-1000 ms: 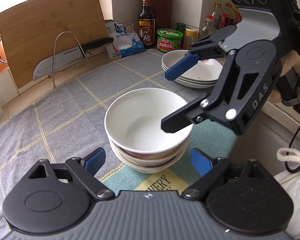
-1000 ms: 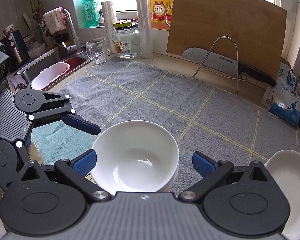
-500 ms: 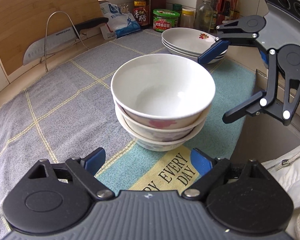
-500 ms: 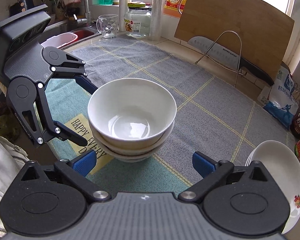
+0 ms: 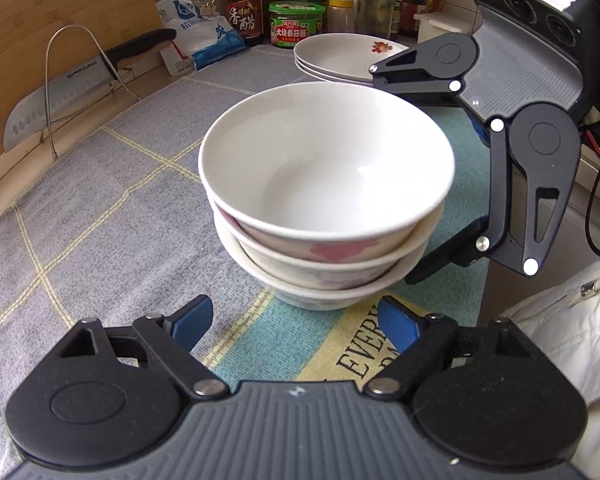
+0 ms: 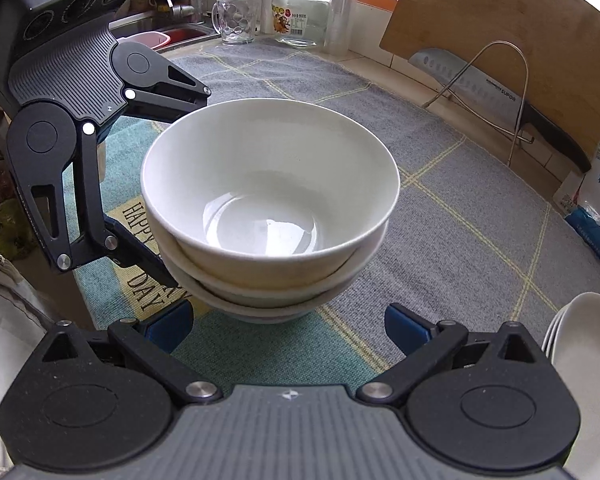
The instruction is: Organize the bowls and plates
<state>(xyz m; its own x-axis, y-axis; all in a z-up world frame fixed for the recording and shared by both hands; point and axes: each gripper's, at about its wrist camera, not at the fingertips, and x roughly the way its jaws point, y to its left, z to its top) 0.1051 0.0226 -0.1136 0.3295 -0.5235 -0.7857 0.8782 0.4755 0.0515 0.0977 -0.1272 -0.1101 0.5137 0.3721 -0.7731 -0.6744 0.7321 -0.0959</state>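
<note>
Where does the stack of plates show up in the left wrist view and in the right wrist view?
Left wrist view: stack of plates at upper centre, behind the bowls.
Right wrist view: cut off at the lower right edge.
Shared landmark: the knife on its wire stand against the cutting board.

Cut off by the right edge of the right wrist view: the stack of plates (image 6: 580,344), only a sliver showing. Hidden behind the stacked bowls (image 5: 324,200): the fingertips of the right gripper (image 5: 396,176), so contact with the bowls not readable. Too small to read: labels on the far bottles (image 5: 380,4).
</note>
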